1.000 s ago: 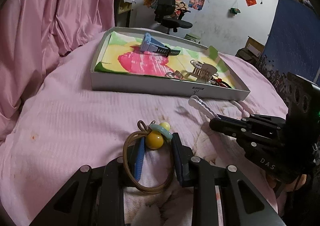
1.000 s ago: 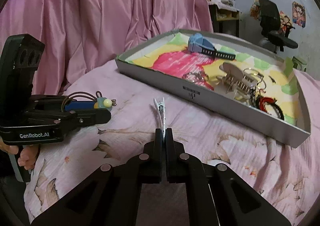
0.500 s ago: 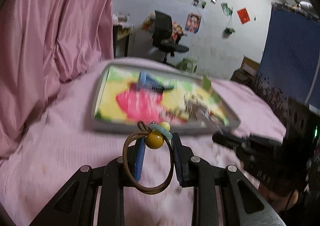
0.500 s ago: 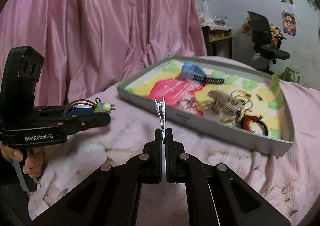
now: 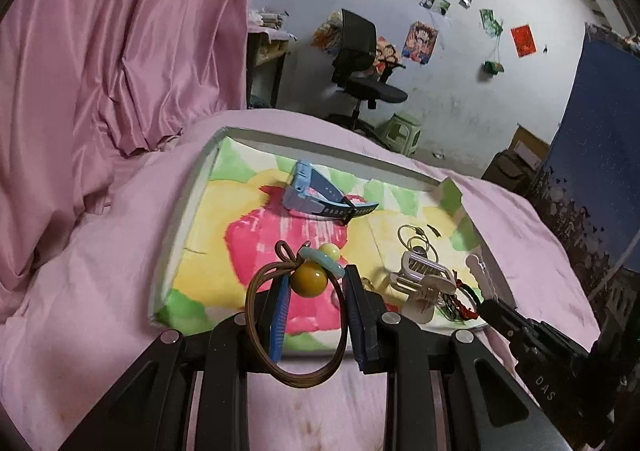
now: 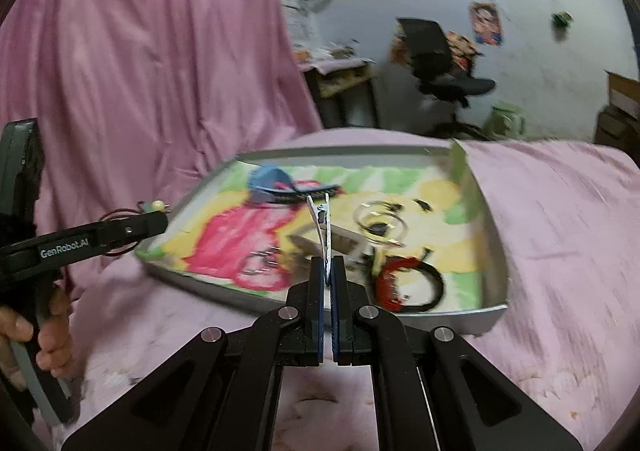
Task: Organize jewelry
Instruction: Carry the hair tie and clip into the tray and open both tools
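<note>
Left gripper point(image 5: 316, 305) clamped on a brown hair tie point(image 5: 295, 325) with yellow beads, looped around the left finger, above the near edge of the grey tray point(image 5: 178, 219). Right gripper point(image 6: 328, 279) closed tight on a silver hair clip point(image 6: 321, 225) sticking up past the fingertips, over the tray's near right.

I saw the brown hair tie point(image 5: 296, 331) with its yellow bead and pale ring looped around my left fingers point(image 5: 280, 315), and a thin silver hair clip point(image 6: 322, 227) standing upright, pinched between my right fingers point(image 6: 316, 291). Both were above the tray point(image 6: 496, 243), where a blue watch point(image 5: 320, 199), a claw clip point(image 5: 424, 279) and key rings point(image 5: 416, 237) lay.
</note>
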